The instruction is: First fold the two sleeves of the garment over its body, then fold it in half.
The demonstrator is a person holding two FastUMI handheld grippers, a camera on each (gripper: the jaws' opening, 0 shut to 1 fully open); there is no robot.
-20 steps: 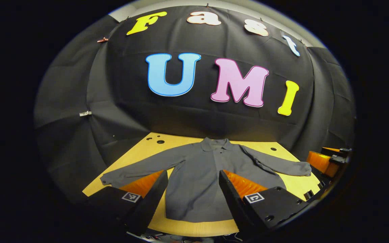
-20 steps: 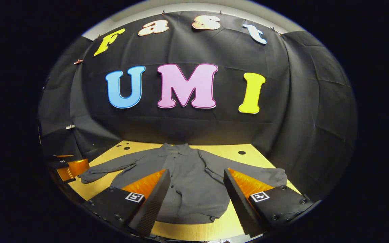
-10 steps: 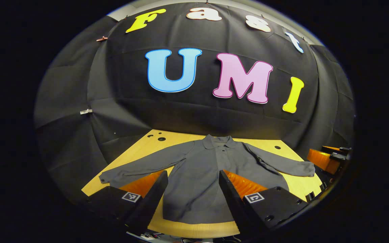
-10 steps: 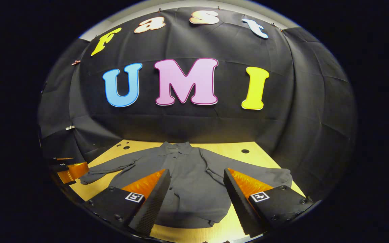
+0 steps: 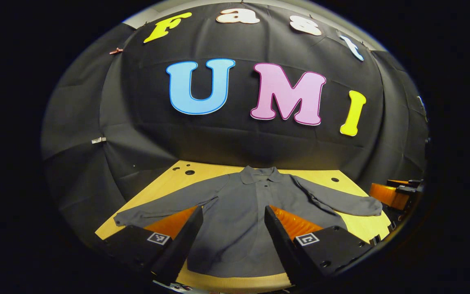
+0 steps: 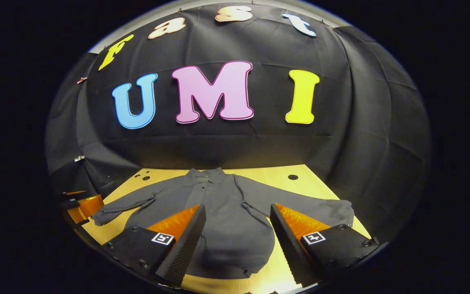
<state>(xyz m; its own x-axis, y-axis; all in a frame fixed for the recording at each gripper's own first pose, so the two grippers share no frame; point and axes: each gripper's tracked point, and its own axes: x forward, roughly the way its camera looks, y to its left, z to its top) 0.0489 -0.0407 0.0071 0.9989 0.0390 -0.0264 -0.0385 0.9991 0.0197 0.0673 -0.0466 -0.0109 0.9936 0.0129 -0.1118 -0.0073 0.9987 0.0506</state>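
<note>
**Soft shirt laid flat, both sets of jaws wide and empty**

I see the grey garment spread face up on the yellow surface, collar toward the booth wall and hem toward me. Both sleeves lie out to the sides, none folded over the body yet, so I judge the task is at its very start.

My left gripper hangs above the lower body of the shirt with its jaws wide apart, nothing between them. My right gripper sits the same way in its own view, jaws wide, gripping nothing, over the lower front near the hem. I cannot tell how far above the cloth either one is.

The fabric looks thin, light and limp: it drapes flat with small wrinkles at the right shoulder seam, and the hem bulges a little. I expect it to sag and trail when lifted, and to slide easily over the smooth surface, so dragging a sleeve could pull the whole shirt askew.

I would take hold at the cuffs. The left sleeve cuff lies near the surface's left edge; the right sleeve cuff lies close to the right edge. A pinch at the cuff end should carry the sleeve across the chest, though a shallow pinch could slip off.
</note>
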